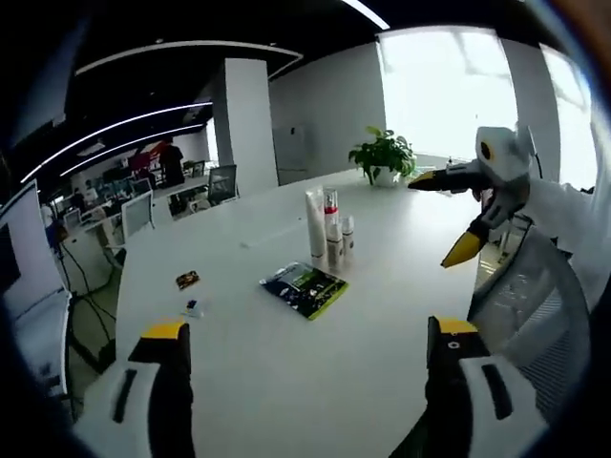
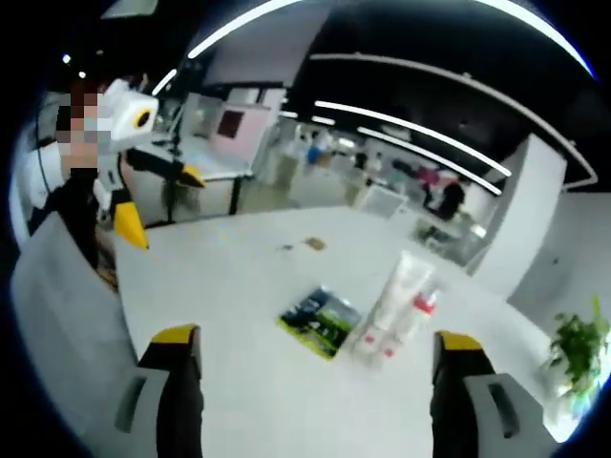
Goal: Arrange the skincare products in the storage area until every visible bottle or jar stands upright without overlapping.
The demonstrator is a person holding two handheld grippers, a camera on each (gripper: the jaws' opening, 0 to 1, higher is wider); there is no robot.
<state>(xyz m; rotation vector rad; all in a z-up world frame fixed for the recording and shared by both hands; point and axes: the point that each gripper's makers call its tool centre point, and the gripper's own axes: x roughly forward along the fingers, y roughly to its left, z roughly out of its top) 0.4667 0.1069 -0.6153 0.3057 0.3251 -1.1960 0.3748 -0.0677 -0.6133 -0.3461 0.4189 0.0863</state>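
In the left gripper view, the left gripper point(image 1: 310, 348) hangs over the white table point(image 1: 239, 382), jaws wide apart and empty. The skincare bottles point(image 1: 327, 229) stand upright in a tight cluster straight ahead, just beyond the green packet point(image 1: 305, 288). The right gripper point(image 1: 458, 215) hovers open to the right of the cluster, well apart from it.

In the right gripper view, the right gripper point(image 2: 315, 372) is spread and empty; the bottles point(image 2: 396, 310) stand just beside the packet point(image 2: 320, 320), ahead. The left gripper point(image 2: 153, 196) sits farther off, so neither looks clearly nearer.
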